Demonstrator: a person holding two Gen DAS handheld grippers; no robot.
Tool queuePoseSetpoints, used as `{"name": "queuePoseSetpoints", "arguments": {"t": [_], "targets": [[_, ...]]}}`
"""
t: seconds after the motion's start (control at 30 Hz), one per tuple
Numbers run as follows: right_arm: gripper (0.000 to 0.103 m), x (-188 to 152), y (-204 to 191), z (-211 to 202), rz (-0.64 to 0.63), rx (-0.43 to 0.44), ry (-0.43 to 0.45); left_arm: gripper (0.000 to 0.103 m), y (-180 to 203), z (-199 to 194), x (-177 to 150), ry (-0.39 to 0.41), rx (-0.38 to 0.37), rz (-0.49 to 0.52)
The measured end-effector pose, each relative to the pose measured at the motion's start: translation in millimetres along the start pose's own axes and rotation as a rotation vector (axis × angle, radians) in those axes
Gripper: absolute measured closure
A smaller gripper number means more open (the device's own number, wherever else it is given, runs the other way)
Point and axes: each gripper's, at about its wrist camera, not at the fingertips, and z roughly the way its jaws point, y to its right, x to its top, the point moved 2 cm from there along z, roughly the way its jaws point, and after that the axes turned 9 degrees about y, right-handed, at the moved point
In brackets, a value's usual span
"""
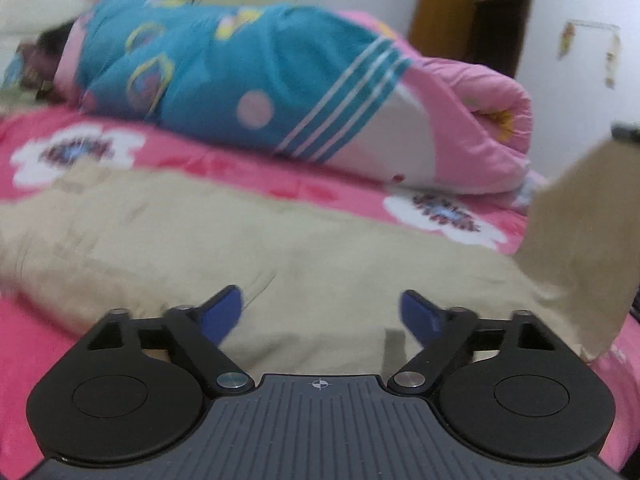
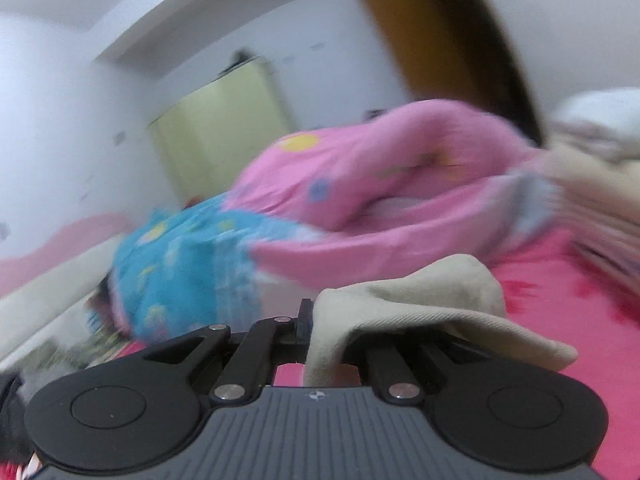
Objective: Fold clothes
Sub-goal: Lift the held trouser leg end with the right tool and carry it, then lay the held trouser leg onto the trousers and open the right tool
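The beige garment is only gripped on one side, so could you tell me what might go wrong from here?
1. The right gripper pinches just a small edge of the beige garment; it may slip out.
2. The left gripper is open over the cloth and holds nothing, so the lift could drag the garment crooked.
3. The rolled pink quilt lies close behind and might snag the fold.

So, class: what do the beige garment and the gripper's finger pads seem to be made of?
Beige garment: probably woven cotton twill, matte; faint diagonal weave, soft drape. Left gripper finger pads: blue, matte, likely rubber or plastic; blur leaves it open.
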Motion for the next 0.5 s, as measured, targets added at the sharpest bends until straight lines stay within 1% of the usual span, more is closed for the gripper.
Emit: {"name": "queuePoseSetpoints", "arguments": {"t": [0.1,0.2,0.27,0.37,0.5], "targets": [[0.099,-11.1,-57.1,29.4,-0.061,0.105,-0.051,0.025,-9.3,-3.9,-1.7,0.002,-0.022,-0.053],[0.099,-30.7,-112.5,60.1,-0.118,0.202,-0.113,0.027,-19.5,-10.5,-2.5,0.011,-0.047,-0.093],[0.099,-48.4,-146.7,80.5,-0.161,0.263,-0.158,0.030,-25.6,-13.4,-4.7,0.017,-0.058,-0.121],[0.099,-78.9,-197.4,109.5,-0.238,0.350,-0.230,0.032,-31.5,-19.7,-7.0,0.030,-0.078,-0.143],[0.099,-124.0,-250.9,136.1,-0.364,0.429,-0.338,0.032,-37.6,-29.4,-8.2,0.053,-0.101,-0.174]]}}
